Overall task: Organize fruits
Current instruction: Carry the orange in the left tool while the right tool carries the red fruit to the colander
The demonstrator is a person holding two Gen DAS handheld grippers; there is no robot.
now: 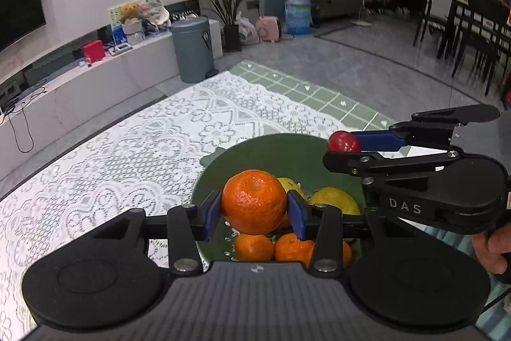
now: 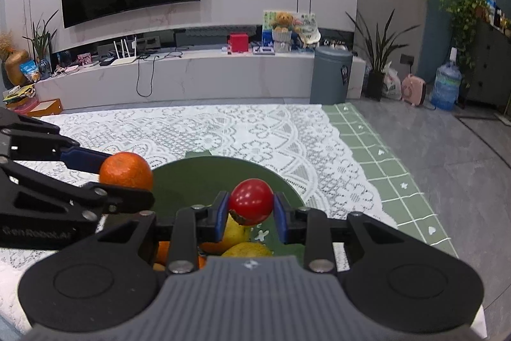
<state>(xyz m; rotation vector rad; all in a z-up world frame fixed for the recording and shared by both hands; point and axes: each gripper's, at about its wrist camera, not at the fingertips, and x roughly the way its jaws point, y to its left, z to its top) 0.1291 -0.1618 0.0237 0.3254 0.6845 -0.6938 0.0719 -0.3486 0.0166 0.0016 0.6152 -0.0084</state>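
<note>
Orange point(image 1: 254, 202) clamped between left jaws, tomato point(image 2: 251, 201) between right.

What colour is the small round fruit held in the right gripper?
Glossy red. The small round fruit shows best in the right wrist view, clamped in the right gripper.

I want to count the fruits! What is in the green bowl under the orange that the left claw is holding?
In the left wrist view, under the held orange in the left gripper, the green bowl holds smaller oranges and yellow fruits.
</note>
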